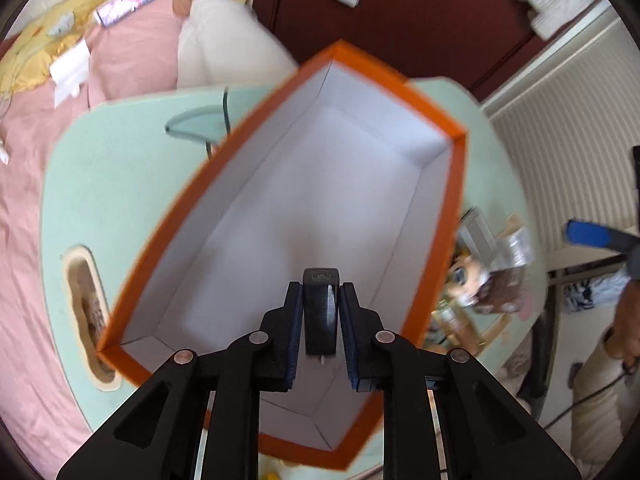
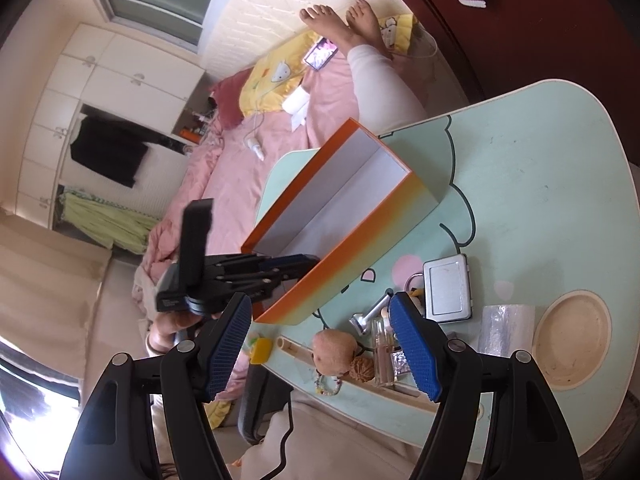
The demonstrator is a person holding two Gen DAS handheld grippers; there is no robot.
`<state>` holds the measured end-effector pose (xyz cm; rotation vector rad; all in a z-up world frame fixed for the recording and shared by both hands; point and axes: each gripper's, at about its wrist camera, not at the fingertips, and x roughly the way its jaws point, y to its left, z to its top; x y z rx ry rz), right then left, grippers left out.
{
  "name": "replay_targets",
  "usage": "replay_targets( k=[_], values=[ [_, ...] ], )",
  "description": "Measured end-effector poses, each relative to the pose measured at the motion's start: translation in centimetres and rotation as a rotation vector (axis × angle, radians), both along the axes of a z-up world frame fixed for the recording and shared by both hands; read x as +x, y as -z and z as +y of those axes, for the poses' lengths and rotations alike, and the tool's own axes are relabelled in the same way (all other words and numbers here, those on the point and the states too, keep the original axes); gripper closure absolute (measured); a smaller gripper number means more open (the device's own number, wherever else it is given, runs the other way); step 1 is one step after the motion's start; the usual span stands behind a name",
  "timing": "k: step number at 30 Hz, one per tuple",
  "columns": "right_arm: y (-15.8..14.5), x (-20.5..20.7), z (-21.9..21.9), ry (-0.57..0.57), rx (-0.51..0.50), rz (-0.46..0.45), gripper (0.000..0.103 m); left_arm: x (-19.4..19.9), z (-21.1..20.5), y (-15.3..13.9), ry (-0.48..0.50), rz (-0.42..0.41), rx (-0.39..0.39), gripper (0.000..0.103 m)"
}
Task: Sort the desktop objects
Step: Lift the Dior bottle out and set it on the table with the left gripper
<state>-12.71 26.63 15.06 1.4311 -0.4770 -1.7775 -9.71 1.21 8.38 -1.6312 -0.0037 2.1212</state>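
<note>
Two grippers: the left gripper [image 1: 320,316] pinches a small black block [image 1: 320,312] over the orange cardboard box [image 1: 396,92], ready to drop; the right gripper's [image 2: 320,344] jaws gape wide.

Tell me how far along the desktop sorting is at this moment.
Early. Nothing is sorted yet: the orange box shows a bare white interior. In hand: the left gripper is shut on a small black object, held over the box's open top. The right gripper is open and holds nothing. Left on the green table: the silver case, glass bottle, foil roll and other small items.
</note>
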Motion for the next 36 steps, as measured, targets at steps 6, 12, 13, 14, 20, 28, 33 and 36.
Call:
replay_targets(
  k=[6,12,13,14,20,28,33,36],
  values=[
    [0.1,1.1,0.0,-0.004,0.009,0.035,0.031,2.0,-0.3,-5.3,0.051,0.114,0.092,0.083],
    [0.2,2.1,0.4,0.005,-0.017,0.056,0.031,5.8,2.2,-6.1,0.143,0.132,0.153,0.083],
    [0.3,2.2,0.6,0.008,-0.024,0.054,0.031,6.1,2.9,-5.6,0.155,0.123,0.148,0.083],
    [0.4,2.3,0.9,0.012,-0.029,0.053,0.031,6.4,3.7,-5.2,0.166,0.114,0.144,0.083],
    [0.9,2.5,1.8,0.034,-0.035,0.047,0.031,6.0,6.7,0.2,0.185,0.039,0.071,0.083],
    [0.6,0.7,1.0,0.072,0.061,0.101,0.031,7.3,3.9,-1.5,0.124,0.138,0.103,0.067],
    [0.7,-2.9,-1.2,0.132,0.306,0.192,0.031,9.4,1.2,-2.1,0.034,0.252,-0.026,0.043],
    [1.8,-5.1,-3.1,0.109,0.379,0.179,0.031,10.0,0.7,-1.4,0.017,0.287,-0.113,0.043]
  ],
)
